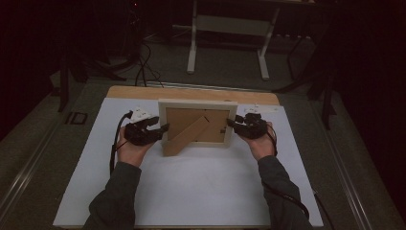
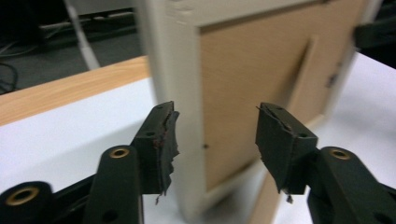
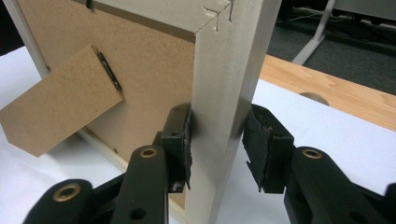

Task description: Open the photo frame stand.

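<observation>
Nearest the camera in the high view, two grey sleeves come in from the bottom edge over the white sheet that covers most of the table; a bit further in, the left gripper and the right gripper are held at either side of a pale picture frame, which is stood upright on the sheet with its brown backing turned to the person; the fold-out stand is swung out at a slant and rests on the sheet. From the left gripper view, the jaws are seen spread apart with the frame's left edge between them, a clear gap on both sides, so nothing is being squeezed there; from the right gripper view, the jaws are seen straddling the frame's right edge, one pad pressed on the back face and the other snug on the front, so it's clamped. Past the frame, a strip of bare wooden tabletop is seen; beyond that, a white table stand on dark floor.
</observation>
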A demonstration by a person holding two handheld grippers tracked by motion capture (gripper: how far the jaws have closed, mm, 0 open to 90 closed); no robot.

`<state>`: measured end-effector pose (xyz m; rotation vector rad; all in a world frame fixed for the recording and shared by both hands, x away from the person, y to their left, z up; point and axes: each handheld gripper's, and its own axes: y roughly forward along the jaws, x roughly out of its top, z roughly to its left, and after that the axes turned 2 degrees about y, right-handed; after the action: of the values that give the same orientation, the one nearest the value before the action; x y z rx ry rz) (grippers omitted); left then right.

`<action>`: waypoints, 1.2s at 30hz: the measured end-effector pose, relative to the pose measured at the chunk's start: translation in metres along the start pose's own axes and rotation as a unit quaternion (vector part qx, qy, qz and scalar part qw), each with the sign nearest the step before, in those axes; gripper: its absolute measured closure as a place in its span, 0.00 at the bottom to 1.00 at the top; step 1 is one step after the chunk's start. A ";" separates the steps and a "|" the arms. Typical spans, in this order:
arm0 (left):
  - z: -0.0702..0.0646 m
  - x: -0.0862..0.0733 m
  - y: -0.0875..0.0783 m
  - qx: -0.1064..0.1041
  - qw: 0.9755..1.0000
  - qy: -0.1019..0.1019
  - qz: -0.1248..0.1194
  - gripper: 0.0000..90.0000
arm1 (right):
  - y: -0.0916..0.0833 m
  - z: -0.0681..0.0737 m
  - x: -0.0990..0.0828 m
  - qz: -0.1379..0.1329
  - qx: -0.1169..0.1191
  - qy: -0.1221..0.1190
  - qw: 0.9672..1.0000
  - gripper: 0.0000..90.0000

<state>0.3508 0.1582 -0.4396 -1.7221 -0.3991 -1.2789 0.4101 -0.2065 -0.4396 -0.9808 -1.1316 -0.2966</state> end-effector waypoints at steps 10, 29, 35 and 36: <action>-0.020 -0.012 0.029 -0.040 0.996 0.037 0.068 0.62 | -0.002 0.001 -0.002 -0.003 0.001 0.001 1.000 0.69; -0.039 -0.014 0.037 -0.054 0.990 0.087 0.093 0.80 | -0.007 0.005 -0.007 -0.008 0.004 0.001 1.000 0.69; -0.045 -0.014 0.032 -0.069 0.990 0.092 0.083 0.85 | -0.010 0.007 -0.010 -0.011 0.003 -0.003 1.000 0.69; -0.047 -0.014 0.031 -0.070 0.990 0.095 0.081 0.86 | -0.010 0.007 -0.010 -0.013 0.003 -0.002 1.000 0.69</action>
<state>0.3401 0.1076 -0.4649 -1.6909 -0.0580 -1.3629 0.3942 -0.2095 -0.4426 -0.9637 -1.1491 -0.3116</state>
